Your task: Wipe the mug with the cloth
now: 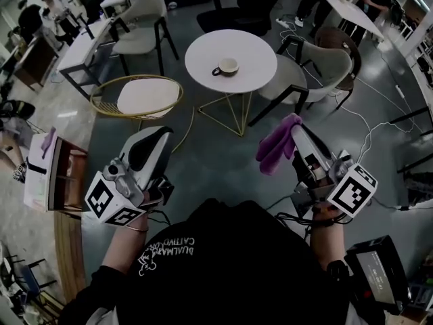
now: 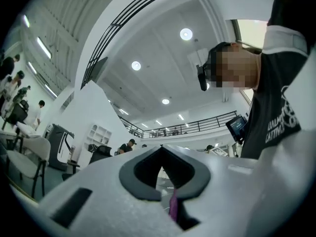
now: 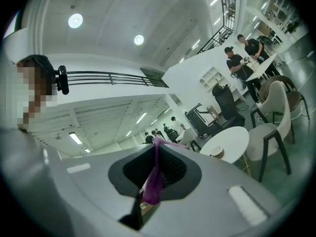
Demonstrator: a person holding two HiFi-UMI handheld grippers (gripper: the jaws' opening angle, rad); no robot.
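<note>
Left gripper (image 1: 161, 135): near left, jaws together, nothing seen held | Right gripper (image 1: 298, 133): near right, jaws clamped on purple cloth (image 1: 277, 146), which bunches off its tips to the left | Mug (image 1: 227, 66): upright on round white table (image 1: 260, 53), far centre, well apart from both grippers and cloth
</note>
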